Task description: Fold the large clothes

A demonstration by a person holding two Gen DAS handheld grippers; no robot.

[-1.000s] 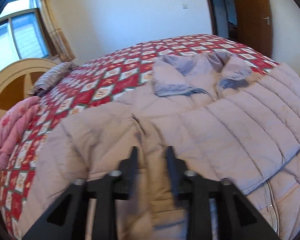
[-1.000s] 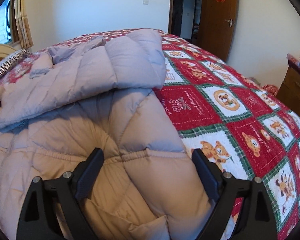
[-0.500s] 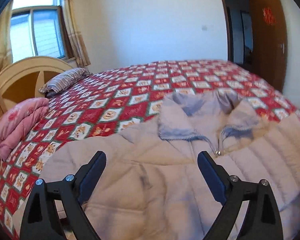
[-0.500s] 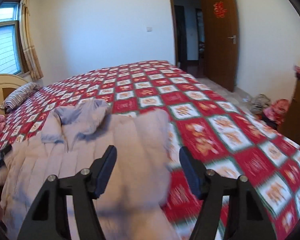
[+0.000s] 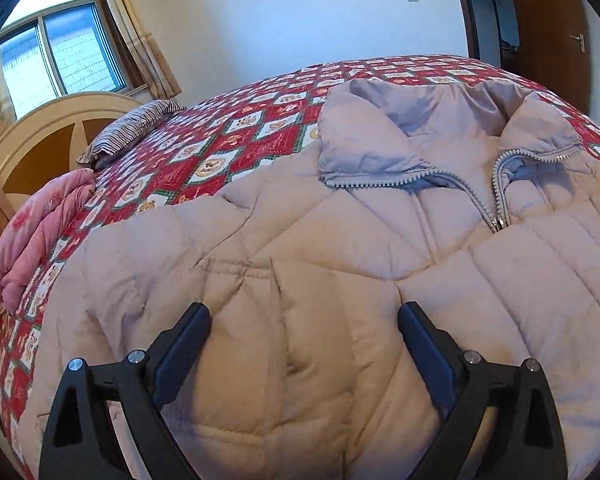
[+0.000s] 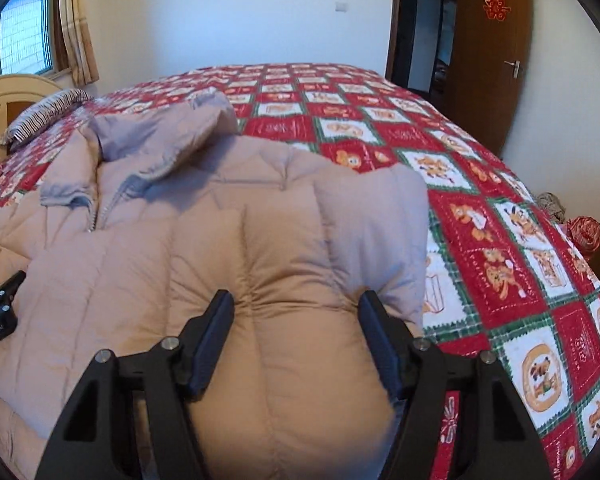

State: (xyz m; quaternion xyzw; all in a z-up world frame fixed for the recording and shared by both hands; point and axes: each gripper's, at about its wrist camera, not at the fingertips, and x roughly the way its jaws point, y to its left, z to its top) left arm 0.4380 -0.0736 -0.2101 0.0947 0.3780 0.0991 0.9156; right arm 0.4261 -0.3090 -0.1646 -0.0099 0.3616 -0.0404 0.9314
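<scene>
Puffy grey-beige down jacket (image 5: 340, 264) spread across the bed (image 6: 480, 208), collar toward the far edge, zip partly open. Left claw (image 5: 302, 320) spread wide and opening further over the near padding, gripping nothing. Right claw (image 6: 296, 308) about half open, astride a bulging folded panel near the bed's right edge; pads possibly pinching it, hard to tell. Risks: slick, springy filling puffing back and undoing a fold; a shallow bite catching only the outer shell; panel sliding toward the right edge; zip teeth (image 5: 496, 196) snagging fabric if dragged.
</scene>
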